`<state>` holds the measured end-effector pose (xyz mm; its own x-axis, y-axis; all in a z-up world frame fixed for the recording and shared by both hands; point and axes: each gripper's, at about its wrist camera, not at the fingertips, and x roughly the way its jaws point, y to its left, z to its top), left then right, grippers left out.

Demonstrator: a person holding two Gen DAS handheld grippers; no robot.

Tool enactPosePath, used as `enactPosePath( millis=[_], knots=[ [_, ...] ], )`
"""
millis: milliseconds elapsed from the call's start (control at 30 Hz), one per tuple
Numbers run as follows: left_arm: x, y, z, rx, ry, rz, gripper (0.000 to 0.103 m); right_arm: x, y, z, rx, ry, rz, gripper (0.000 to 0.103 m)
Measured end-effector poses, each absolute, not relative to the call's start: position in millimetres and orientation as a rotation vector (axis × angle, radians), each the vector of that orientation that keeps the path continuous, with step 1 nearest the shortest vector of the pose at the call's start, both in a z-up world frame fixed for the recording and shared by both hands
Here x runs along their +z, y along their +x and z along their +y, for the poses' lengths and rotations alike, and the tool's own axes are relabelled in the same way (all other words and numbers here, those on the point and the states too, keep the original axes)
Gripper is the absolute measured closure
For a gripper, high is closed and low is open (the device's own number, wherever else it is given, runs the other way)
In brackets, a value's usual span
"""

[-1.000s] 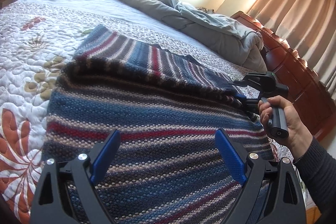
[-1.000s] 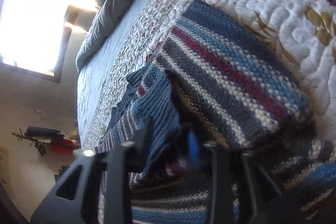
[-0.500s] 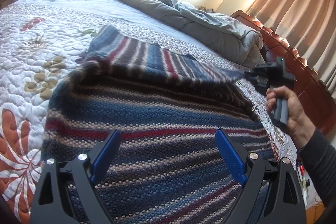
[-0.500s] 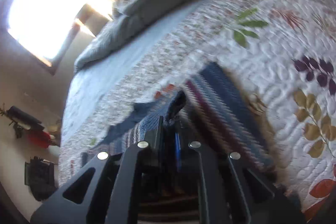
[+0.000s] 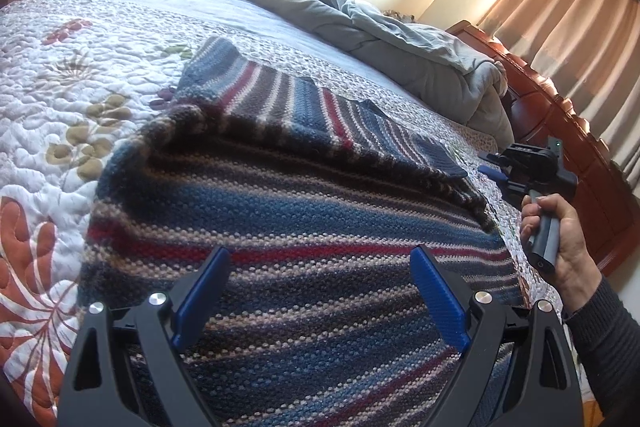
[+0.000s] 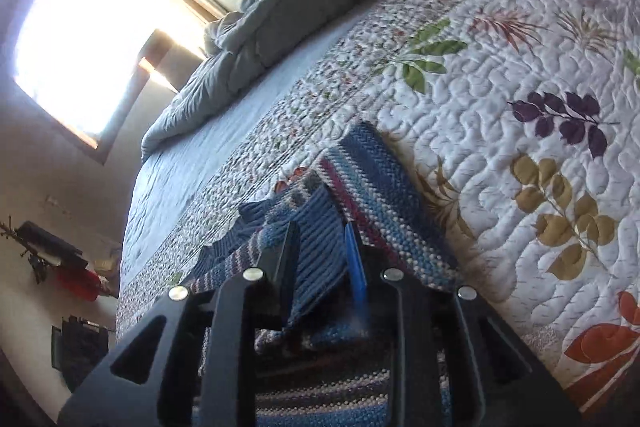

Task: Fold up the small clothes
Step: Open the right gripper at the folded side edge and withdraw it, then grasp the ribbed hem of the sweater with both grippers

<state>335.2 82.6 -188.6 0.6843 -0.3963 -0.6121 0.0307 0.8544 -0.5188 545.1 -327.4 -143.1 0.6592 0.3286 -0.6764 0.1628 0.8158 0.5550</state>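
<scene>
- Wool, striped blue, red and grey: the sweater (image 5: 304,211) lies flat on the quilt (image 5: 60,75), directly under and ahead of the left tongs (image 5: 320,267).
- Left tongs hover over the sweater's body with their blue pads spread wide, gripping nothing.
- Half a second ago the right tongs (image 5: 490,173) were pinched tight on the cuff (image 5: 440,159) and pulling the sleeve (image 5: 320,115) taut across the garment; now their fingers have parted and the cuff has been let go.
- From the left wrist view the cuff rests on the sweater's far edge, just short of the right tongs' tips, with a sliver of quilt showing between them; the right hand (image 5: 560,239) holds the handle off the sweater's side.
- From the right wrist view the ribbed cuff (image 6: 316,239) shows in the gap between the parted fingers of the right tongs (image 6: 320,247); whether it touches either finger I cannot tell.
- Judgement: the sleeve now lies stretched along the sweater's far edge rather than bunched, so the spreading of this sleeve looks finished; folding it in over the body seems the likely next step.
- Risk: loose knit may snag on a pad as the tongs draw away.
</scene>
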Motion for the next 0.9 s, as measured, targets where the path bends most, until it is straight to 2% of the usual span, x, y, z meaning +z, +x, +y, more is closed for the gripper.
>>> enactPosePath(
  millis=[100, 167, 233, 300, 333, 400, 533, 600, 667, 833, 900],
  knots=[
    [-193, 337, 82, -0.248, -0.501, 0.802, 0.011, -154, 557, -315, 0.162, 0.614, 0.894, 0.078],
    [-194, 338, 81, -0.245, -0.499, 0.807, 0.011, -173, 567, -310, 0.157, 0.609, 0.966, 0.071],
    [-194, 338, 83, -0.246, -0.504, 0.812, 0.011, -189, 567, -310, 0.123, 0.618, 1.036, 0.078],
    [-188, 337, 90, -0.251, -0.527, 0.82, 0.011, -181, 556, -316, 0.136, 0.636, 1.014, 0.076],
    [-181, 336, 95, -0.254, -0.538, 0.807, 0.011, -173, 547, -318, 0.153, 0.645, 1.004, 0.067],
    [-164, 328, 109, -0.233, -0.54, 0.769, 0.011, -154, 519, -322, 0.215, 0.639, 0.986, 0.061],
    [-136, 297, 145, -0.191, -0.616, 0.747, 0.011, -132, 444, -336, 0.316, 0.616, 1.022, 0.037],
    [-136, 272, 154, -0.181, -0.651, 0.787, 0.011, -132, 399, -344, 0.35, 0.613, 1.056, 0.035],
    [-142, 242, 154, -0.195, -0.671, 0.86, 0.011, -135, 346, -356, 0.382, 0.62, 1.085, 0.024],
    [-168, 179, 138, -0.224, -0.738, 1.01, 0.009, -156, 251, -378, 0.404, 0.694, 1.154, 0.015],
    [-179, 163, 130, -0.237, -0.769, 1.064, 0.009, -164, 228, -387, 0.384, 0.729, 1.183, 0.015]
  ],
)
